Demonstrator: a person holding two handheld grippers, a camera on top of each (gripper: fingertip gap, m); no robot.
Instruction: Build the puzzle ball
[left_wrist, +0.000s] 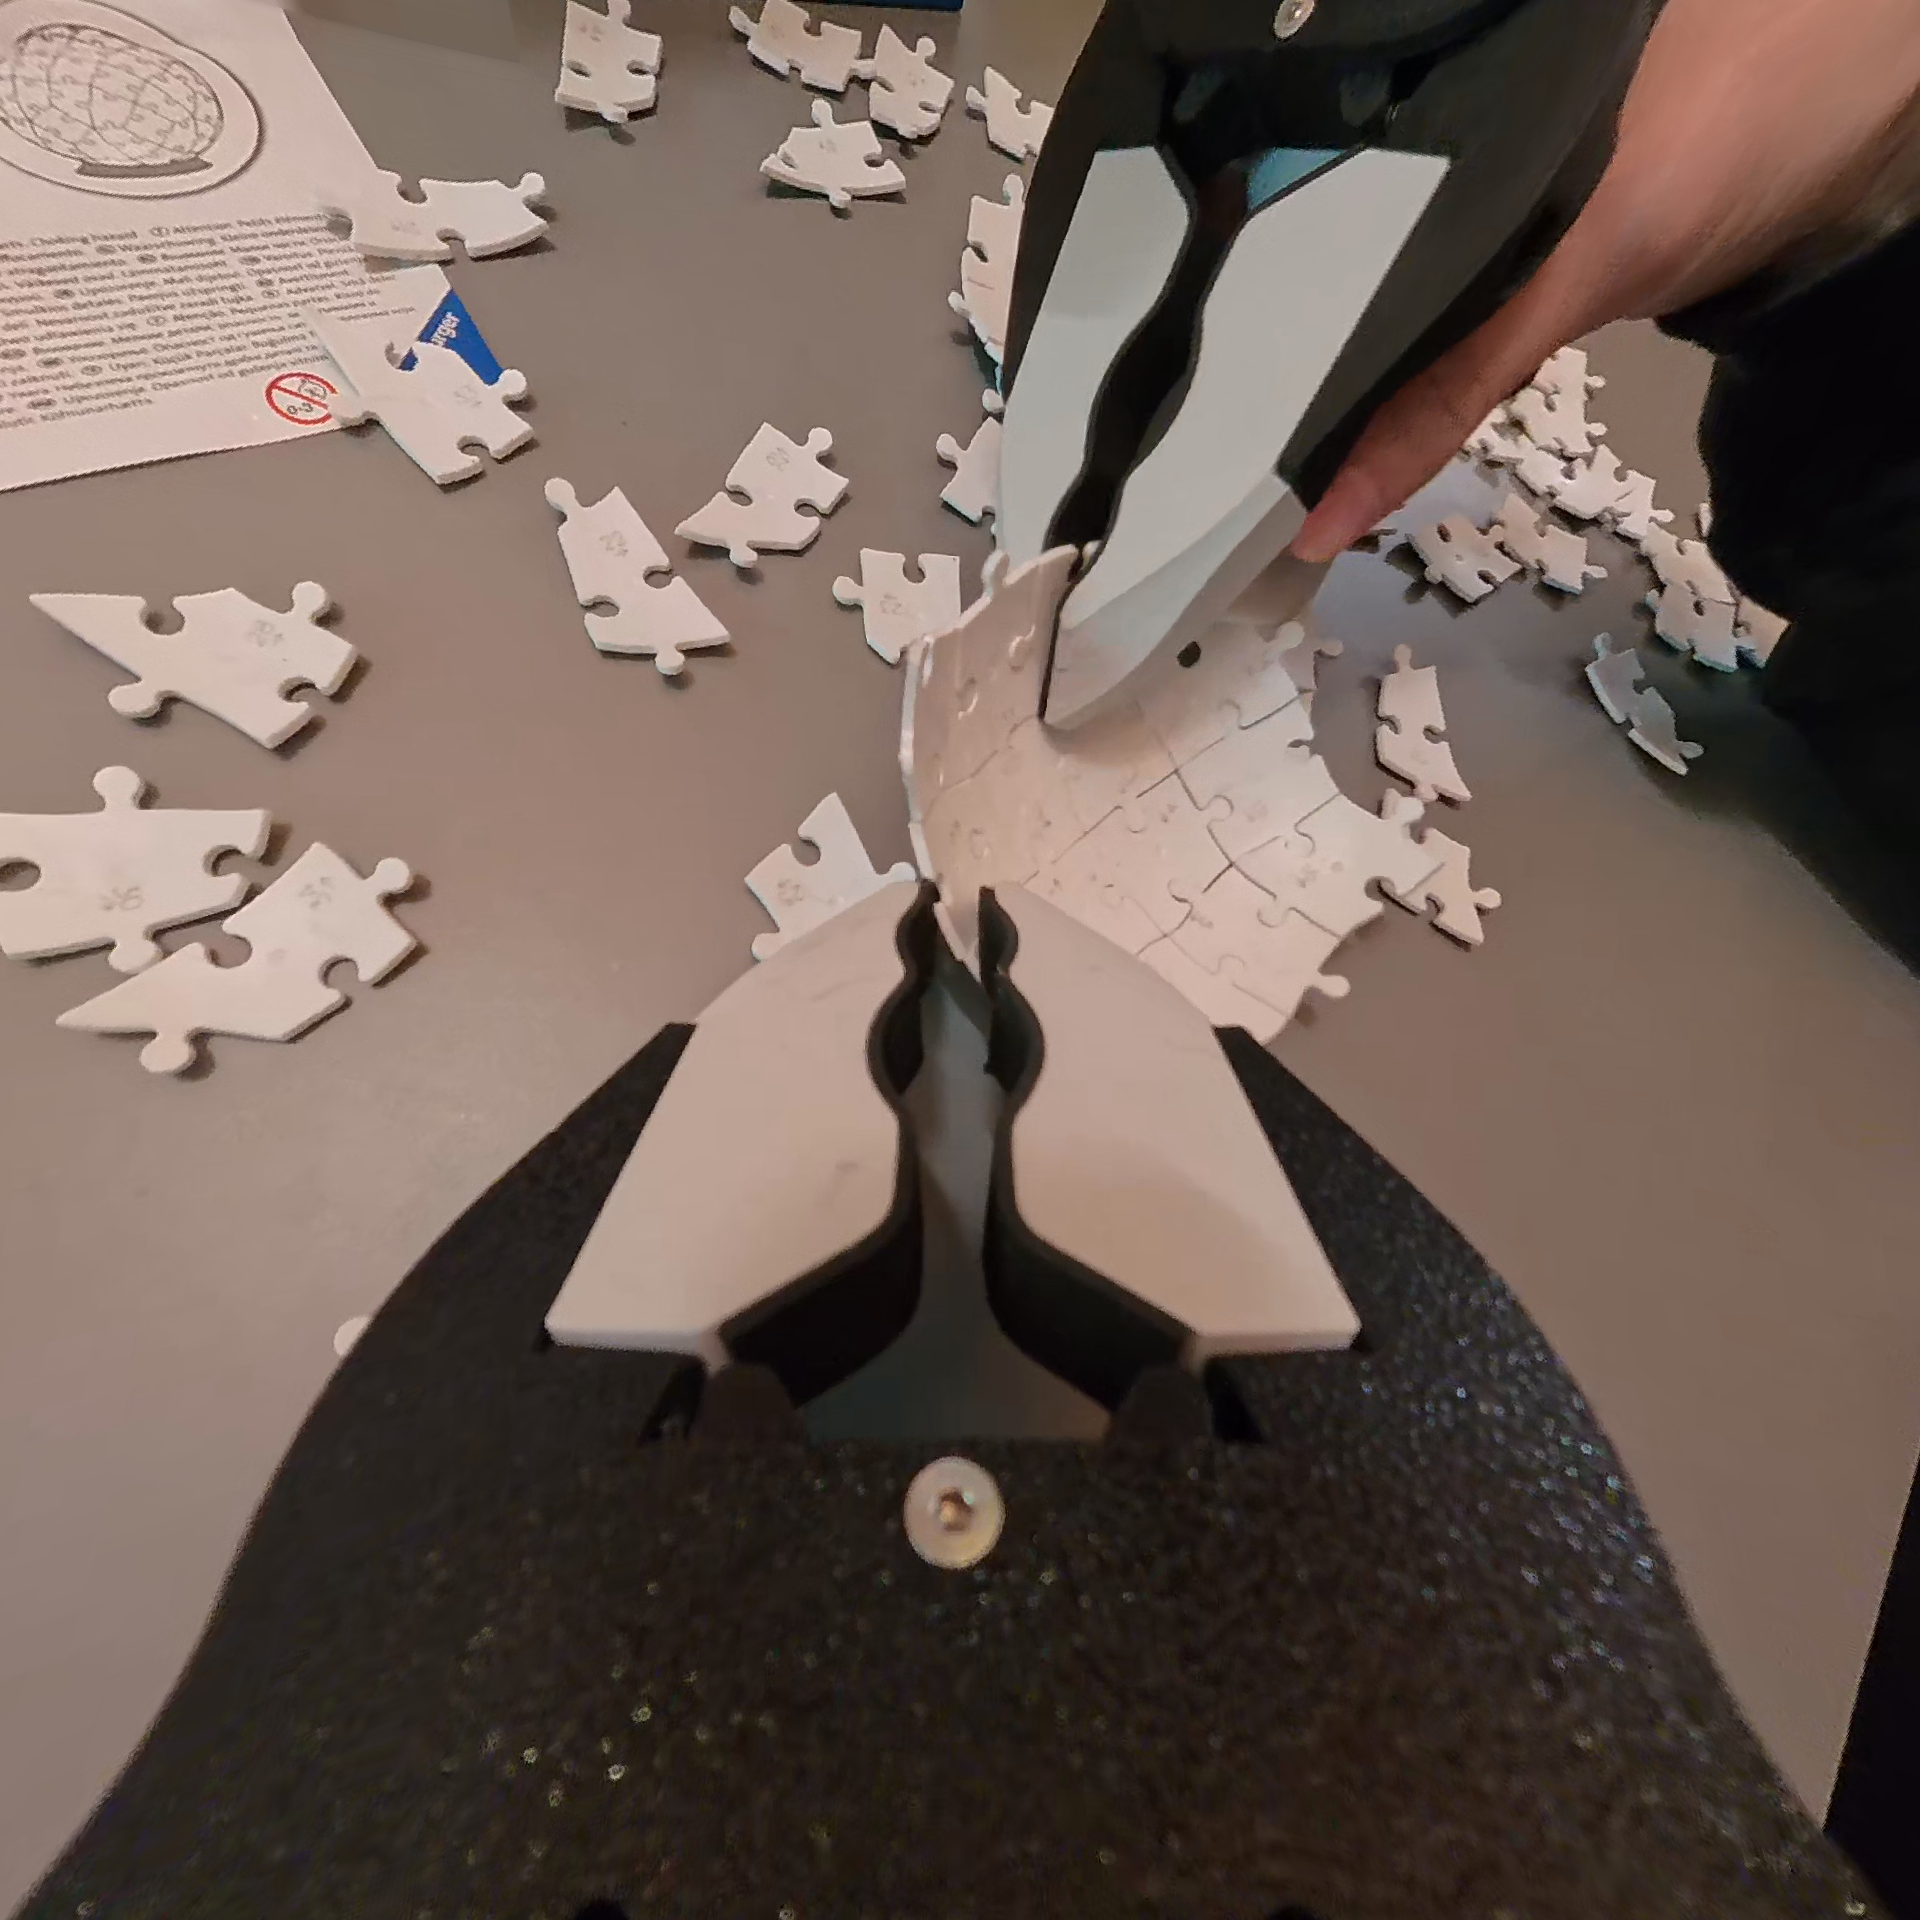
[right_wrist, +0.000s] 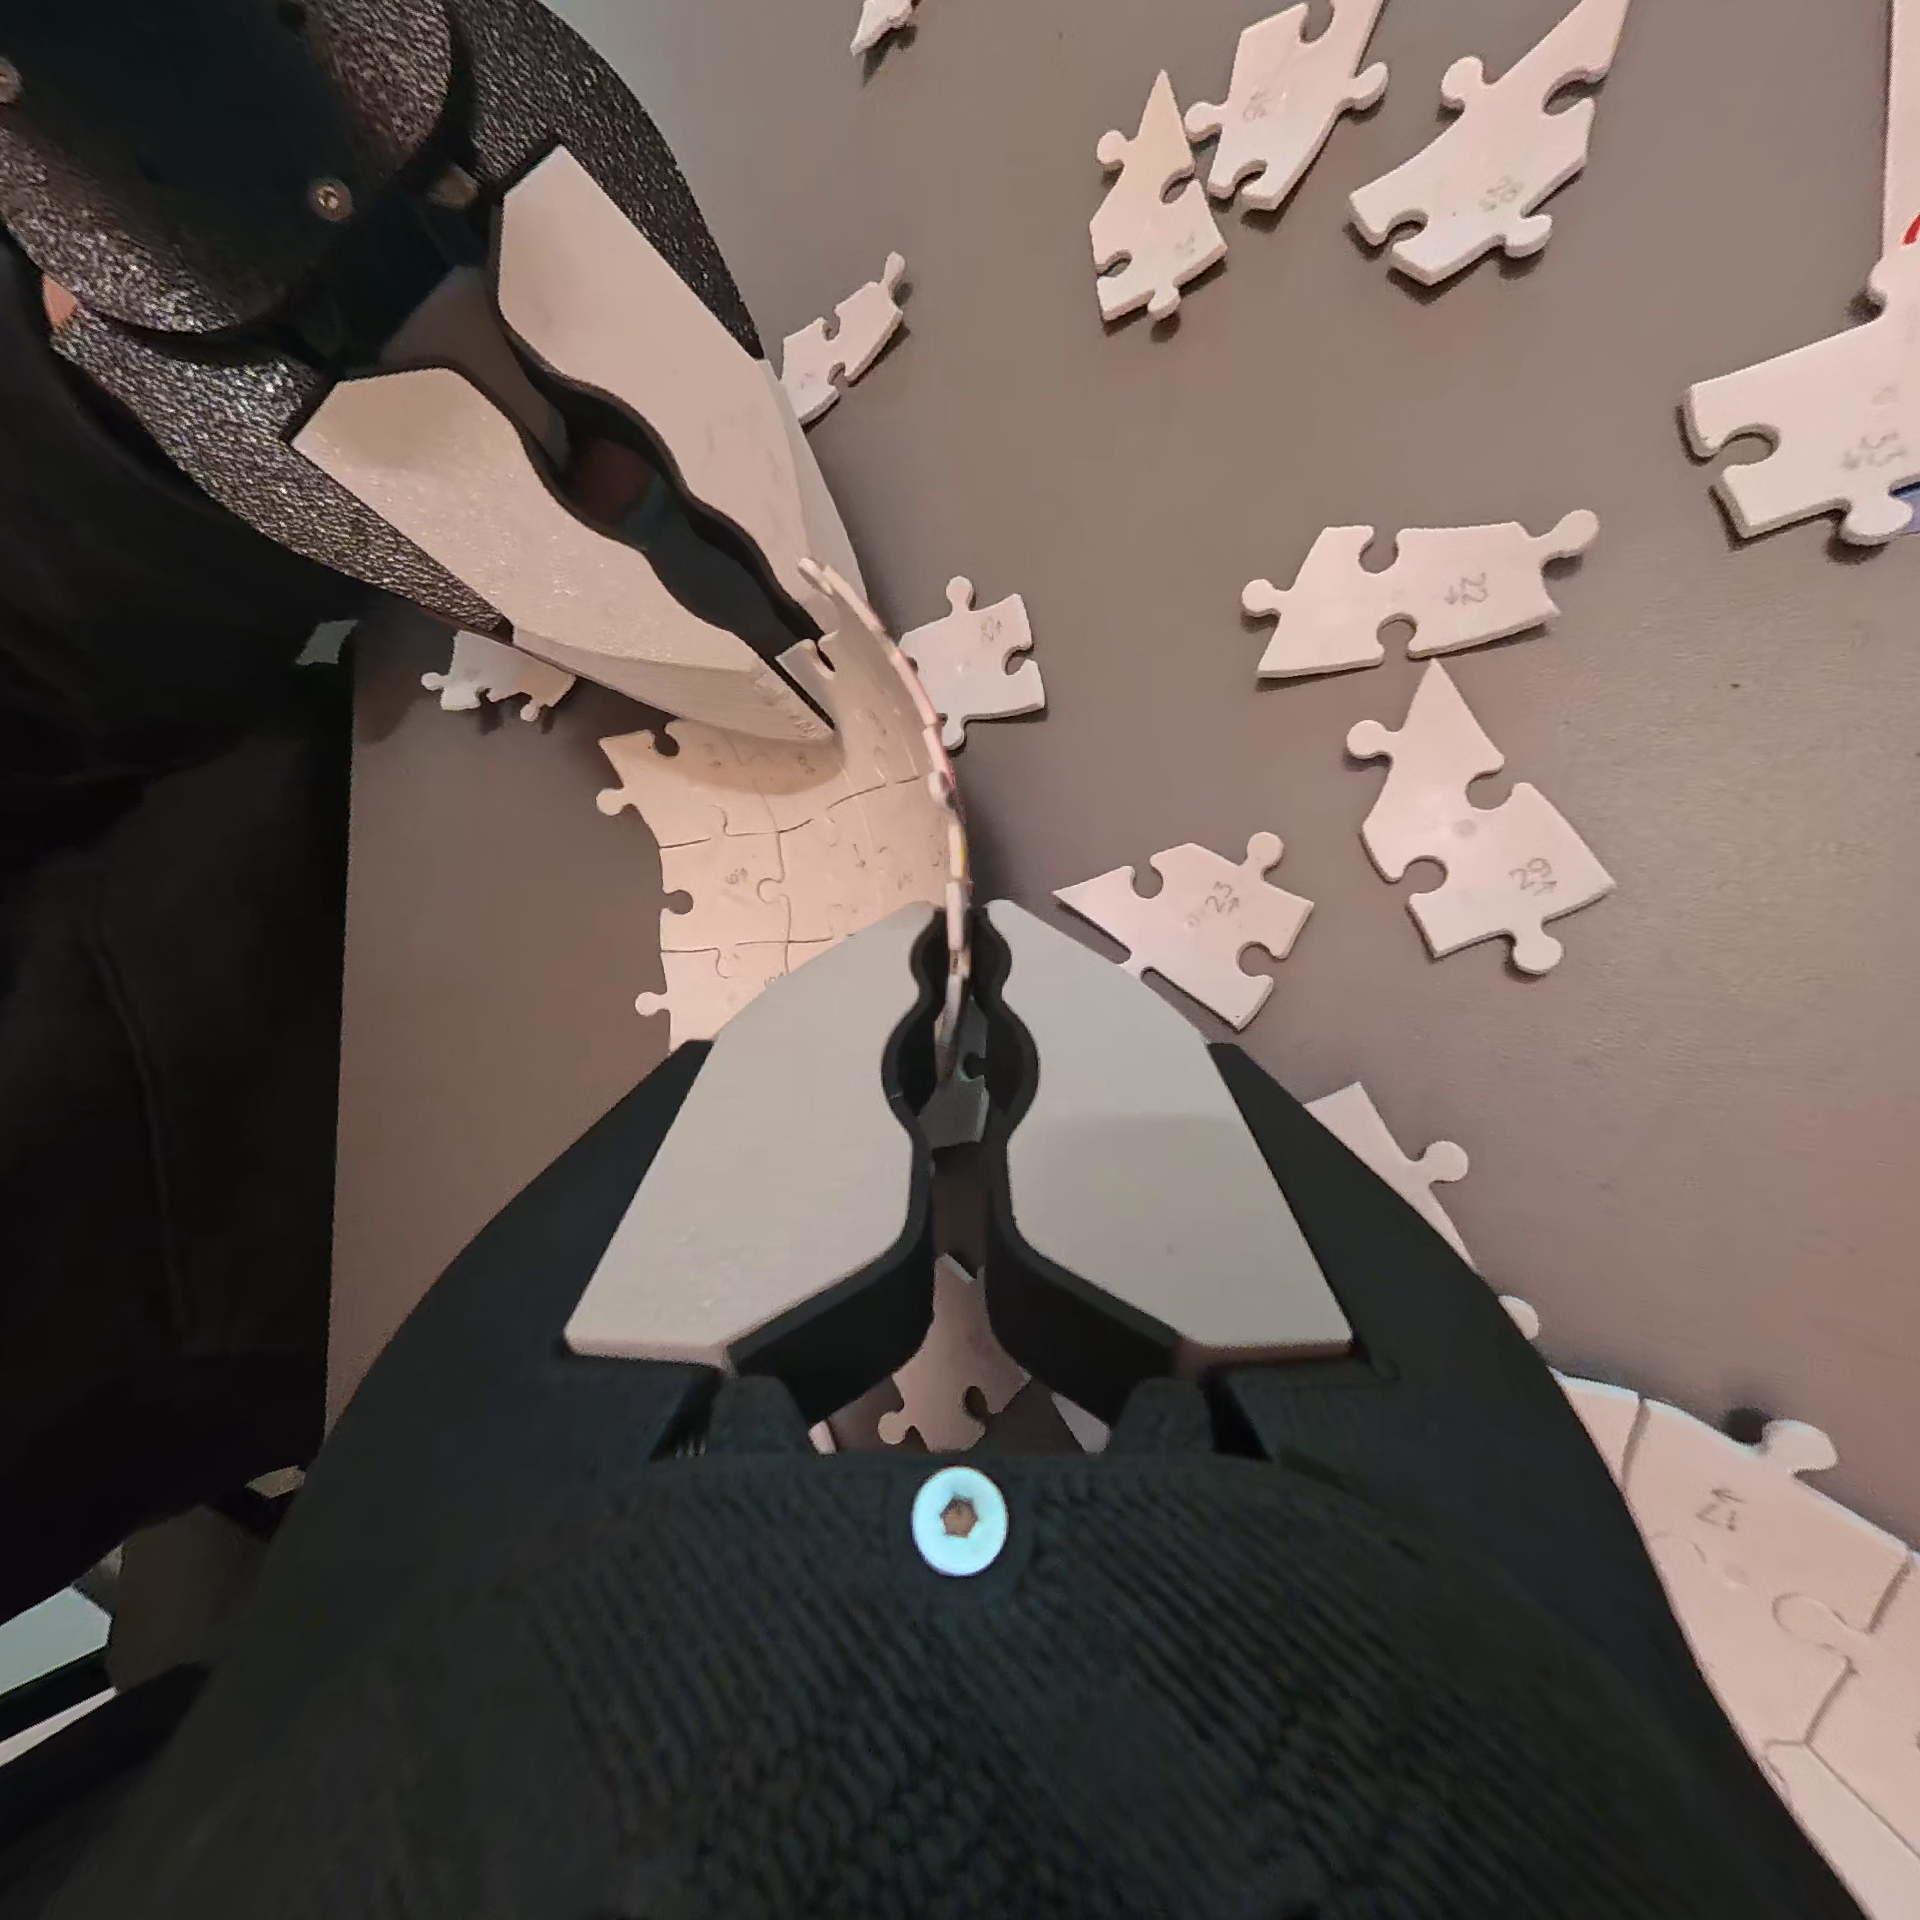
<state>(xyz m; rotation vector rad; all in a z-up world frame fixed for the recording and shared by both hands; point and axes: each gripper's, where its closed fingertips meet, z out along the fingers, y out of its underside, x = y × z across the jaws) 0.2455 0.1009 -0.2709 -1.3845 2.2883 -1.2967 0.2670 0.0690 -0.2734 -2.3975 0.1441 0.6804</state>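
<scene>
Left tongs: the left gripper (left_wrist: 956, 914) is clenched on the near rim of a curved sheet of joined puzzle pieces (left_wrist: 1195, 831), both dark pads pressing the thin edge

Right tongs: the right gripper (right_wrist: 964, 925) grips the opposite rim of the same curved sheet, edge-on between its fingertips; a hand (left_wrist: 1662, 239) wraps its handle

Curved sheet: white, bowed like part of a shell, spanning from one pair of tongs to the other and raised on its edge over the grey table (left_wrist: 623, 1091)

Loose pieces: white puzzle pieces (left_wrist: 223, 660) lie flat to the left of the left tongs; one piece (left_wrist: 821, 873) sits just beside its left fingertip; a heap (left_wrist: 1590, 520) lies beyond the right tongs

Paper: a printed leaflet (left_wrist: 156, 343) lies far left, well apart from both tongs, with two pieces resting on it

Second assembly: another joined white section (right_wrist: 1766, 1621) lies flat to the right of the right tongs' body
</scene>
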